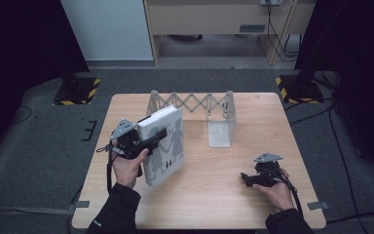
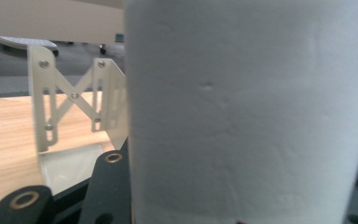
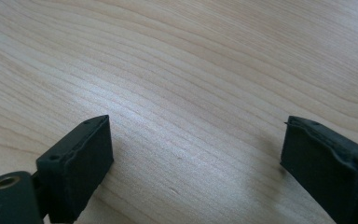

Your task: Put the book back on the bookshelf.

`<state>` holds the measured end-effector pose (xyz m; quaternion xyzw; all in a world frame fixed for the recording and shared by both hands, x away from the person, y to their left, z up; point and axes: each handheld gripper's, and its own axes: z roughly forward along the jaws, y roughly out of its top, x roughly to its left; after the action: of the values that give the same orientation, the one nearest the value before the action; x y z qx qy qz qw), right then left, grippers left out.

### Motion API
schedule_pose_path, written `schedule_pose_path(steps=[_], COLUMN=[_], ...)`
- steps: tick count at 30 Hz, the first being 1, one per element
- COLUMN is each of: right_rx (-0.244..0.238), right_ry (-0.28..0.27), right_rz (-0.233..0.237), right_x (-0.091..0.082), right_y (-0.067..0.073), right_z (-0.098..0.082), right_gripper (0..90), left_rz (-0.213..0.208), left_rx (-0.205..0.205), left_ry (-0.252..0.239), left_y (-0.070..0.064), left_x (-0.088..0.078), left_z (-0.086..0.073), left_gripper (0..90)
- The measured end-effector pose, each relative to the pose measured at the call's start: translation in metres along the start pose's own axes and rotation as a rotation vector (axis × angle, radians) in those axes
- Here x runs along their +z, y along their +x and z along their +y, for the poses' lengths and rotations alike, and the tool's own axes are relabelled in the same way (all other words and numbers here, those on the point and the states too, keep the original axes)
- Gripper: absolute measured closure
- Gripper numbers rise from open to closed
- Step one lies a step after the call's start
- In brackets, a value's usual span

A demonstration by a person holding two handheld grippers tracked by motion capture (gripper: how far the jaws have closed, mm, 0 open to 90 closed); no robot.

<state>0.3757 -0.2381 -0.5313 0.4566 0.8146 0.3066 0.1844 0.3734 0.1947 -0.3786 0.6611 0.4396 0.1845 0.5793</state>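
Clamping a white hardcover book w/ grey figures (image 1: 164, 144) upright, left gripper (image 1: 157, 135); right gripper (image 1: 245, 178) jaws wide apart, resting on light wood table (image 1: 214, 195).

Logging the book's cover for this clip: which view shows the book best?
The high view: the whole book stands tilted on the table, cover figures visible, clamped by the left gripper. The left gripper view shows just its blank white page edge, close and blurred. The right gripper view looks at table wood.
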Motion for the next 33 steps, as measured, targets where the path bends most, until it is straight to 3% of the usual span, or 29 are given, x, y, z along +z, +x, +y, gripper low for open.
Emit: schedule_pose_path(steps=[5,10,15,20,27,33], right_rx=[0.045,0.050,0.051,0.053,0.058,0.055], right_ry=[-0.005,-0.051,-0.050,-0.050,-0.050,-0.050], right_rz=[0.007,-0.010,-0.011,-0.012,-0.013,-0.013], right_x=[0.001,0.004,0.004,0.004,0.005,0.005], right_y=[-0.002,-0.001,-0.001,-0.001,-0.001,-0.001], right_z=[-0.002,-0.007,-0.007,-0.007,-0.007,-0.007], right_gripper=[5.7,2.0,1.8,1.6,1.5,1.5], left_rz=[0.031,0.062,0.088,0.131,0.176,0.217], left_rx=[0.017,0.021,0.020,0.039,0.006,0.022], left_ry=[-0.012,-0.031,-0.046,-0.057,-0.071,-0.069], left_y=[0.004,0.011,0.019,0.024,0.036,0.043], left_x=[0.001,-0.003,-0.001,0.013,0.035,0.055], left_z=[0.006,0.013,0.023,0.032,0.032,0.029], left_gripper=[51.1,51.1,51.2,51.2,51.1,51.2])
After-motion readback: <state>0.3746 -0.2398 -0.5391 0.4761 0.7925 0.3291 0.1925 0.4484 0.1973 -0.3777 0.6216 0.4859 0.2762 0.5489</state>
